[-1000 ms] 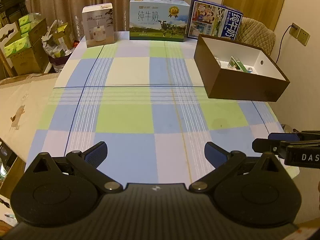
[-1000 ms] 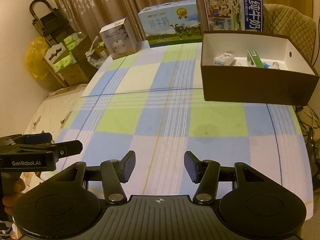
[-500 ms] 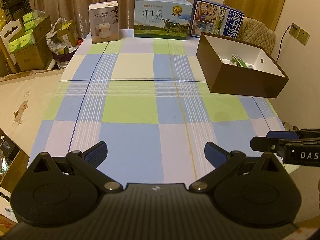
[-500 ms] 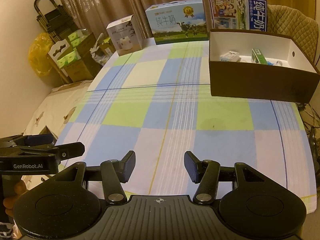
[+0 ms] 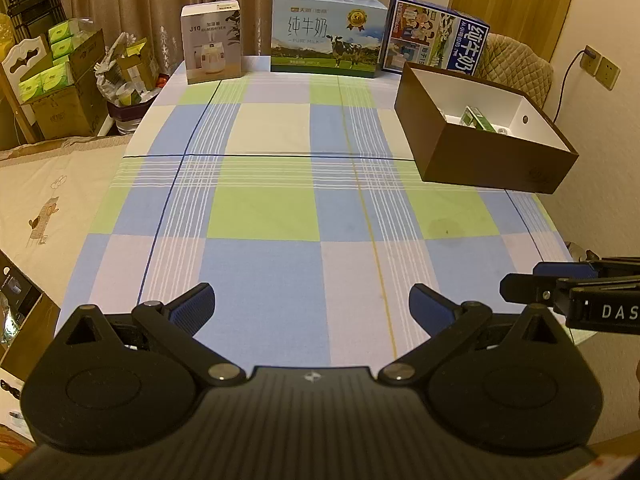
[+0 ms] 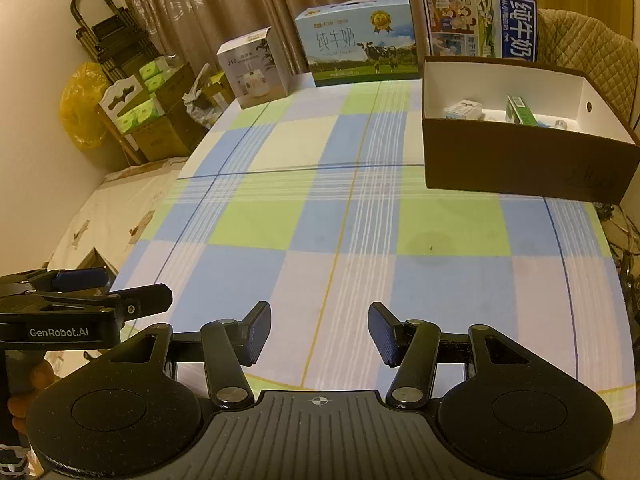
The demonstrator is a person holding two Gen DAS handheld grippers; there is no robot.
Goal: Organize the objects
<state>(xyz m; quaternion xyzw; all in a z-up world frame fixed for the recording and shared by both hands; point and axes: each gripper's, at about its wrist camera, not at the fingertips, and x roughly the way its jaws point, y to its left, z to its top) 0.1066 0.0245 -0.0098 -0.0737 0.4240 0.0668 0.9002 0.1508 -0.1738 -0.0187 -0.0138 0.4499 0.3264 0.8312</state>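
A brown box (image 5: 484, 152) (image 6: 520, 160) with a white inside stands at the table's right. In it lie a green carton (image 6: 520, 111) (image 5: 476, 118), a small white-and-blue pack (image 6: 464, 110) and a small bottle (image 6: 560, 124). My left gripper (image 5: 312, 308) hangs open over the near edge of the checked tablecloth (image 5: 280, 208), nothing between its fingers. My right gripper (image 6: 318, 332) is open too, over the near edge, empty. Each gripper shows at the side of the other's view: the right one (image 5: 560, 292), the left one (image 6: 100, 304).
Along the far edge stand a humidifier box (image 5: 212, 44) (image 6: 256, 68), a milk carton case with cows (image 5: 326, 36) (image 6: 360, 44) and a blue milk case (image 5: 436, 36) (image 6: 480, 24). A padded chair (image 6: 592, 64) stands behind the brown box. Cardboard boxes (image 5: 60, 80) are stacked on the floor at left.
Both views have shifted a little, so the table and boxes appear slightly farther and lower. Neither gripper's opening has changed, and nothing was taken or let go.
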